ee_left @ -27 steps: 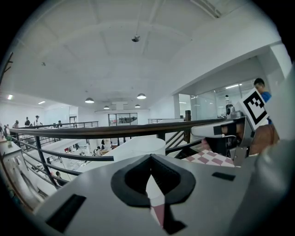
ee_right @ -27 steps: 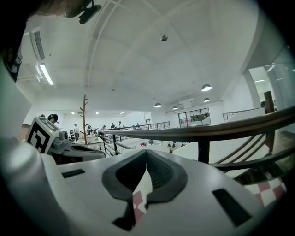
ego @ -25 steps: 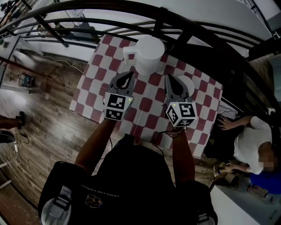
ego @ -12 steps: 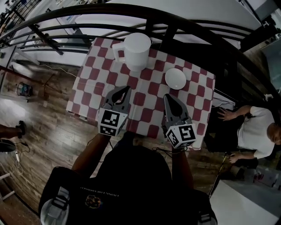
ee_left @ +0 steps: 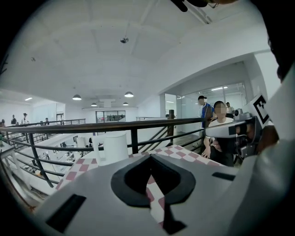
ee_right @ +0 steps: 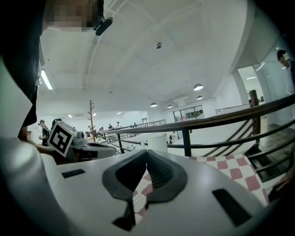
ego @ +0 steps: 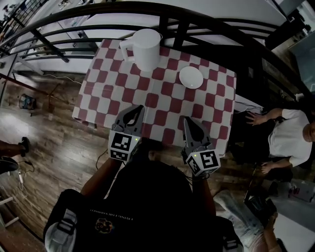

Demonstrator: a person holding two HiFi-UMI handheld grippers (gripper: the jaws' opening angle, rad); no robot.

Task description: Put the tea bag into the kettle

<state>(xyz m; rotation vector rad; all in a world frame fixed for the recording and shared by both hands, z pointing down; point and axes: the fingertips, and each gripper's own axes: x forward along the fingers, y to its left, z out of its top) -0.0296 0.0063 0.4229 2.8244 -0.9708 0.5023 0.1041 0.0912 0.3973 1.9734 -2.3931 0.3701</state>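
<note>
The tea bag cannot be found in any view. It is not on the checked surface (ego: 162, 106) that I can make out, and nothing lies between either pair of jaws. The round white dish (ego: 191, 77), right of the kettle (ego: 146, 47), is too small to show whether anything rests on it.

As a judgement, a tea bag is very light, soft and limp, with thin paper that tears or crushes if squeezed hard. The best hold would be a gentle pinch on the top seam, or on the tag and string if it has them, so the sachet hangs free and drops cleanly through the kettle's open mouth. The kettle is stiff, upright and wide-mouthed, with its handle on the left, and probably needs no steadying.

The left hand-held gripper (ego: 137, 108) has its jaws pressed together at the tips and carries nothing – its own view shows only checked cloth through the gap behind the tips. The right hand-held gripper (ego: 187, 121) is likewise closed and empty.

Both are held side by side over the near edge of the surface, forearms drawn in close to the body, noses aimed forward toward the kettle and the railing (ego: 147, 10) beyond it. The kettle stands well apart from them at the far edge – neither is near the dish either
</note>
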